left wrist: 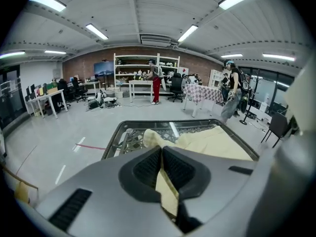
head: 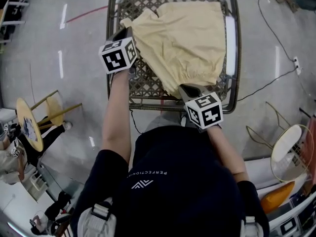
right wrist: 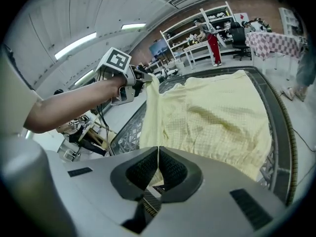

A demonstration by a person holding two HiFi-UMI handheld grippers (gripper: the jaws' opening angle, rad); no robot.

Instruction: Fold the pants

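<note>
The tabletop [head: 147, 87] is a dark metal lattice with a raised dark rim and carries only the pants [head: 180, 38]. They are pale yellow and spread across its far and right part. The gathered waistband lies toward the near right corner.

The left gripper [head: 128, 31] is at the tabletop's left side, about halfway along. Its jaws are clenched on the left edge of the pants, and a strip of yellow cloth is pinched between the ribbed pads in the left gripper view. The right gripper [head: 186, 89] is at the near edge, just beside the waistband, clamped tight on a thin fold of the same cloth.

In the right gripper view the cloth edge rises from the right gripper up to the left gripper, so that side of the pants seems lifted off the lattice. How much of the rest lies flat is hard to judge.

Both grippers point away from the person and slope downward. The left forearm is bare and stretched well forward along the tabletop's left rim. The right forearm is bent in closer to the body, ending at the near rim. The person wears a dark short-sleeved shirt.
</note>
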